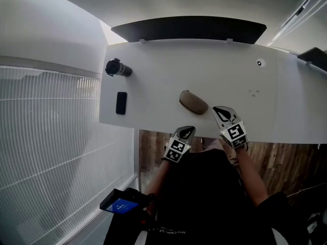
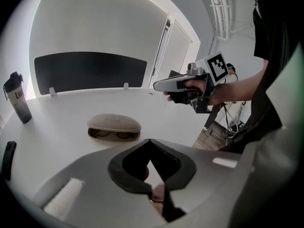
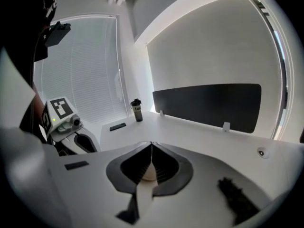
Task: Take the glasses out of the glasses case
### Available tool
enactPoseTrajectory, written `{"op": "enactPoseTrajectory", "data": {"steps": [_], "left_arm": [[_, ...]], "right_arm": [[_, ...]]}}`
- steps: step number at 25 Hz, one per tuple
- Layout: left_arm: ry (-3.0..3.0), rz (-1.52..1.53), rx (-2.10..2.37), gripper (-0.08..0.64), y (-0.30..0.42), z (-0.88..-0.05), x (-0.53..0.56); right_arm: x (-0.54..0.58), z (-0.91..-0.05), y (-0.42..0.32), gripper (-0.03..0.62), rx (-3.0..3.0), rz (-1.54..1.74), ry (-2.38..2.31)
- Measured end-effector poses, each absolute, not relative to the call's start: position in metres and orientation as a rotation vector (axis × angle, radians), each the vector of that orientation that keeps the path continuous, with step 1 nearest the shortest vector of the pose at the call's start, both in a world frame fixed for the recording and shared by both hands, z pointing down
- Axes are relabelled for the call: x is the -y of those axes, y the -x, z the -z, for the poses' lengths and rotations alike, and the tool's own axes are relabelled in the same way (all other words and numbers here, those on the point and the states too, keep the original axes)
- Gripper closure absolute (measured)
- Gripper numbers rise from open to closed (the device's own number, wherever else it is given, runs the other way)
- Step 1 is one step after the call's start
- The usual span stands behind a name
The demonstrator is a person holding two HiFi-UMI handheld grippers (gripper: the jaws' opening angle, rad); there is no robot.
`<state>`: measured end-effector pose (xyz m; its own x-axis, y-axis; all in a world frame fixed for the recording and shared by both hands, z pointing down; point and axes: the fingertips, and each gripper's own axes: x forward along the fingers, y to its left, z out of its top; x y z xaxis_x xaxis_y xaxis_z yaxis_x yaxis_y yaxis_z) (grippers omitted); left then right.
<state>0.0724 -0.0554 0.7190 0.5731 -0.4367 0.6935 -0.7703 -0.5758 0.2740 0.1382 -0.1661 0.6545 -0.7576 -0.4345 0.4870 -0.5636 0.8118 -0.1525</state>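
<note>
Both the left claw point(image 1: 186, 131) and the right claw point(image 1: 223, 113) are clenched on nothing, and the tan oval clamshell glasses case point(image 1: 193, 102), ajar with dark-rimmed glasses point(image 2: 111, 135) inside, lies just ahead between them, so I'd open one claw to steady its base first.

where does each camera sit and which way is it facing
Head view: on the person's head, facing steeply down at the table, case, left hand-held gripper and right hand-held gripper; right forearm shows.
Left gripper view: on that hand-held gripper, facing past shut jaws at the case; right forearm shows.
Right gripper view: on that hand-held gripper, facing past shut jaws toward the bottle; left hand-held gripper shows.
Shared: all views show the bottle.
</note>
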Motion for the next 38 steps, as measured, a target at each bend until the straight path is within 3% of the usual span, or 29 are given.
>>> {"op": "enactPoseTrajectory", "data": {"steps": [15, 28, 38], "left_arm": [[-2.265, -0.942, 0.878, 0.557, -0.013, -0.787, 0.108], [-2.353, -0.956, 0.647, 0.526, -0.016, -0.808, 0.132], [-2.345, -0.941, 0.603, 0.531, -0.014, -0.812, 0.134]], "right_arm": [[0.152, -0.716, -0.049, 0.58, 2.259, -0.196, -0.485], [0.163, -0.742, -0.029, 0.445, 2.039, -0.033, -0.462], [0.145, -0.758, -0.021, 0.4, 1.956, 0.067, -0.381]]}}
